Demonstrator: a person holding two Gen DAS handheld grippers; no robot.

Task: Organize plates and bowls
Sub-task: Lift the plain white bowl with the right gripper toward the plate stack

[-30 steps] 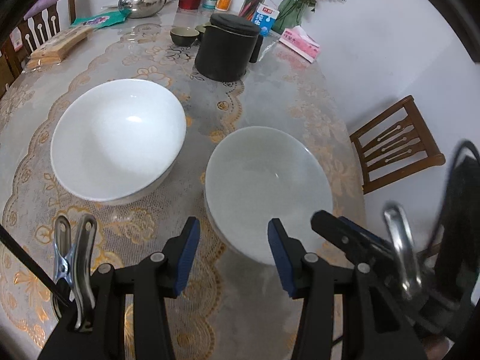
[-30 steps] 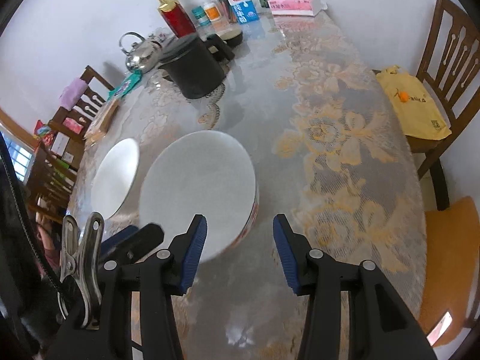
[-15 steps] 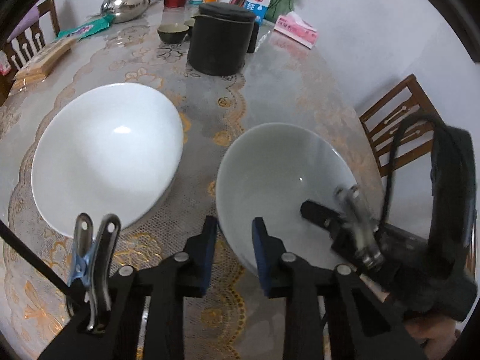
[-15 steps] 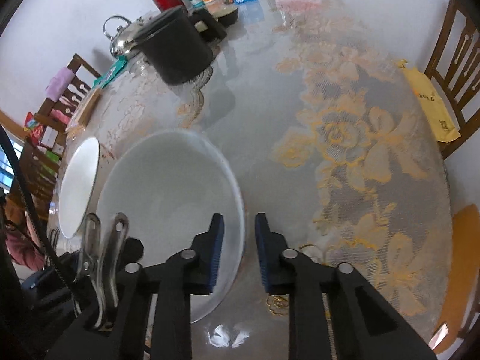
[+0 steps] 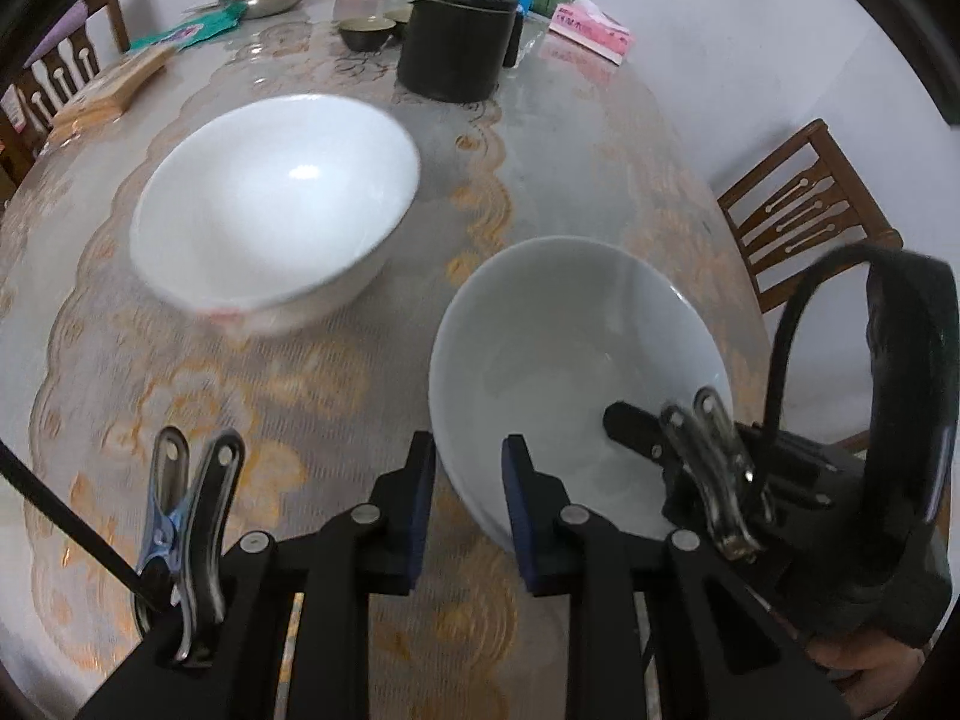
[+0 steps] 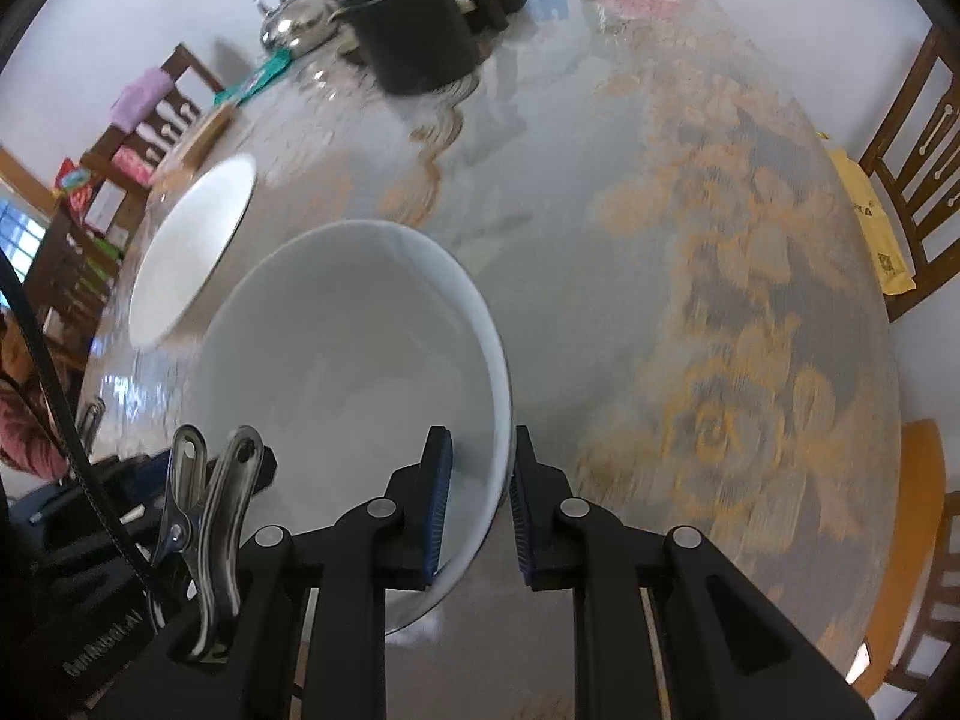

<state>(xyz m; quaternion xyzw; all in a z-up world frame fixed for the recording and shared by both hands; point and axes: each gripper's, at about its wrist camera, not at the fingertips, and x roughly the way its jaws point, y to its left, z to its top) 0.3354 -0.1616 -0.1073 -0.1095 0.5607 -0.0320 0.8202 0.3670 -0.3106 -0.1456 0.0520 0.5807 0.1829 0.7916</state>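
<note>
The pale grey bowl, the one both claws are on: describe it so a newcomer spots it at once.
Start at the round table with the gold floral cover. Two large bowls sit on its near half. The pale grey bowl is the duller one nearest the cameras, its rim pinched by both claws; the white bowl beside it is brighter and untouched.

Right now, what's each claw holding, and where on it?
Both hold the grey-white bowl by its rim: left claw on the near-left edge, right claw on the opposite edge.
</note>
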